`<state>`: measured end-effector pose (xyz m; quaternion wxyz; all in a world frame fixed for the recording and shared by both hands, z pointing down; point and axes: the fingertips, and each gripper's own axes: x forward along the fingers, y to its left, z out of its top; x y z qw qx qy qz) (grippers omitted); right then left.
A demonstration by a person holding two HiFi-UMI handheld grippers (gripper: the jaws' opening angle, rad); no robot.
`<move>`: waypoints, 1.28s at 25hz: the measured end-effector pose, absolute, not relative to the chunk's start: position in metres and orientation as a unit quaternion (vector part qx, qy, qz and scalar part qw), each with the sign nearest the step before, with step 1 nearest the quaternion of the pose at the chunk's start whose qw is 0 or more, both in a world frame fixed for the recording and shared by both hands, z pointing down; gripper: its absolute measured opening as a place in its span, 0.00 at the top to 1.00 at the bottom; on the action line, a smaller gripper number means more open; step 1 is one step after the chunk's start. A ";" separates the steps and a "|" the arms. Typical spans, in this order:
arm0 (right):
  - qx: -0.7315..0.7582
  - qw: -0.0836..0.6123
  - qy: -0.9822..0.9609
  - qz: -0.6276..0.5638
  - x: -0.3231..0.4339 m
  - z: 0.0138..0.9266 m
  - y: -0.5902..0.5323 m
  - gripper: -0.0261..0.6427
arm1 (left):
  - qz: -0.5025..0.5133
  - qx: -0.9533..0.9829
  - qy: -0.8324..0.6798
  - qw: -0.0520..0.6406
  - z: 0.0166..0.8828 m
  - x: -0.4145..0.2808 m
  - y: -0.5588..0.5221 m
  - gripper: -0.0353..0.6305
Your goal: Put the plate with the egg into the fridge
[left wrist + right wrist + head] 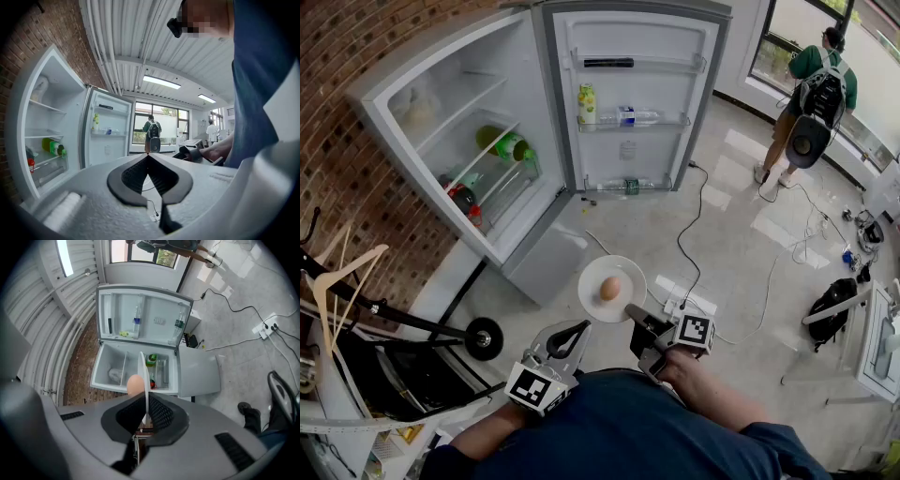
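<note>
A white plate (612, 288) with a brown egg (609, 289) on it hangs level above the floor, in front of the open fridge (469, 141). My right gripper (630, 311) is shut on the plate's near rim. In the right gripper view the plate (144, 380) shows edge-on between the jaws, with the egg (135, 384) on its left side and the fridge (140, 343) beyond. My left gripper (580, 328) sits left of the plate, apart from it, jaws shut with nothing in them. The left gripper (147, 155) points past the fridge door (108, 133).
Green bottles (508, 144) and other items lie on the fridge shelves; bottles stand in the door racks (628, 117). A power strip with cables (689, 305) lies on the floor by the plate. A person with a backpack (816, 89) stands at the far right. A rack with hangers (347, 281) is at left.
</note>
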<state>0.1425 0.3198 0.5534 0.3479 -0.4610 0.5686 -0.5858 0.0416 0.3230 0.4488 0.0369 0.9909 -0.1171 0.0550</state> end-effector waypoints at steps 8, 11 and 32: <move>-0.457 0.335 0.576 -0.589 0.130 0.555 0.308 0.93 | 0.055 0.989 -0.127 0.044 0.454 0.033 0.313 0.94; -0.454 0.331 0.579 -0.592 0.127 0.556 0.304 0.93 | 0.054 0.989 -0.133 0.040 0.455 0.031 0.309 0.94; -0.435 0.319 0.579 -0.611 0.143 0.570 0.258 0.93 | 0.053 0.983 -0.167 0.048 0.474 0.039 0.269 0.94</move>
